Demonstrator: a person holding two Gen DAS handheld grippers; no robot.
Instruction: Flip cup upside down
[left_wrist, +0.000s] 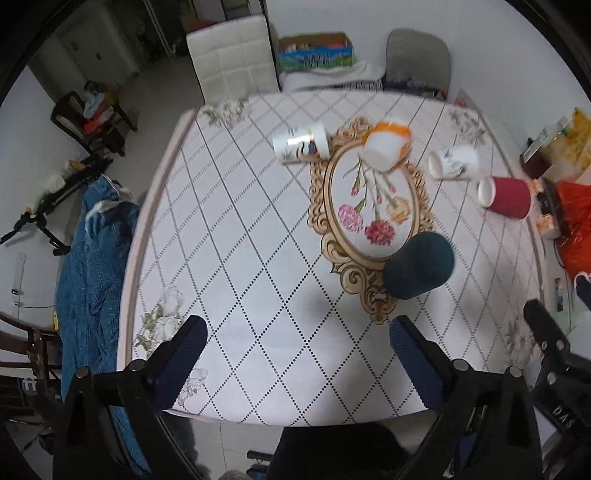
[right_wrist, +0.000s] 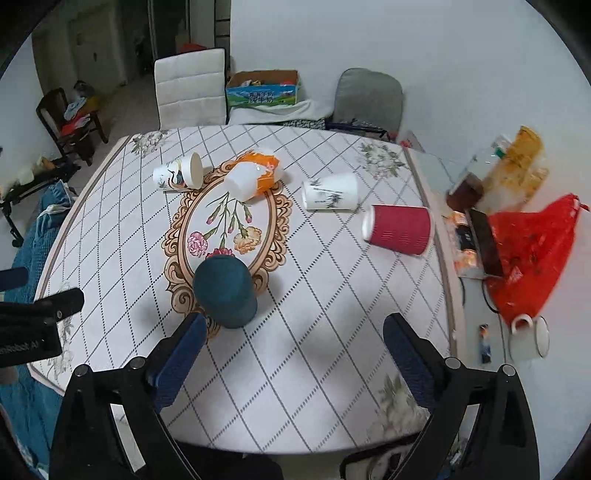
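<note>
A dark teal cup (left_wrist: 419, 265) (right_wrist: 225, 291) stands upside down on the table's floral medallion. Several cups lie on their sides farther back: a white crane-print cup (left_wrist: 302, 143) (right_wrist: 179, 174), an orange and white cup (left_wrist: 386, 144) (right_wrist: 255, 177), a white bamboo-print cup (left_wrist: 454, 162) (right_wrist: 330, 192) and a red ribbed cup (left_wrist: 505, 196) (right_wrist: 399, 229). My left gripper (left_wrist: 297, 350) is open and empty above the table's near edge. My right gripper (right_wrist: 293, 347) is open and empty, the teal cup just beyond its left finger.
The table (left_wrist: 240, 258) (right_wrist: 332, 295) carries a diamond-pattern cloth. A red bag (right_wrist: 532, 251), jars and a phone sit on the right ledge, with a white mug (right_wrist: 528, 338). Chairs and a box stand behind; a blue cloth (left_wrist: 92, 258) hangs at left.
</note>
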